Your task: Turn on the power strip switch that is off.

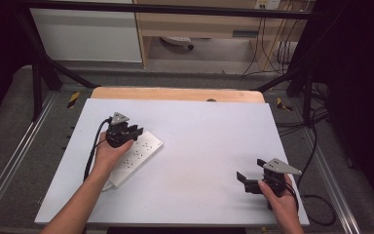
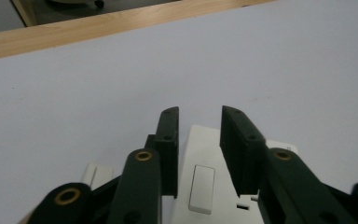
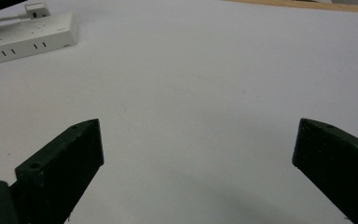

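The power strip (image 1: 135, 156), left of centre in the high view, looks rigid, light and slick, best pinched across its narrow width; the left gripper (image 2: 199, 122) hovers over it slightly parted, and the right gripper (image 3: 198, 144) gapes wide, empty.

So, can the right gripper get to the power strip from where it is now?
Probably yes. The right gripper is open, and bare table lies between it and the power strip, though the left gripper sits over the strip.

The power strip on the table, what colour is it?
White; the power strip shows best in the high view.
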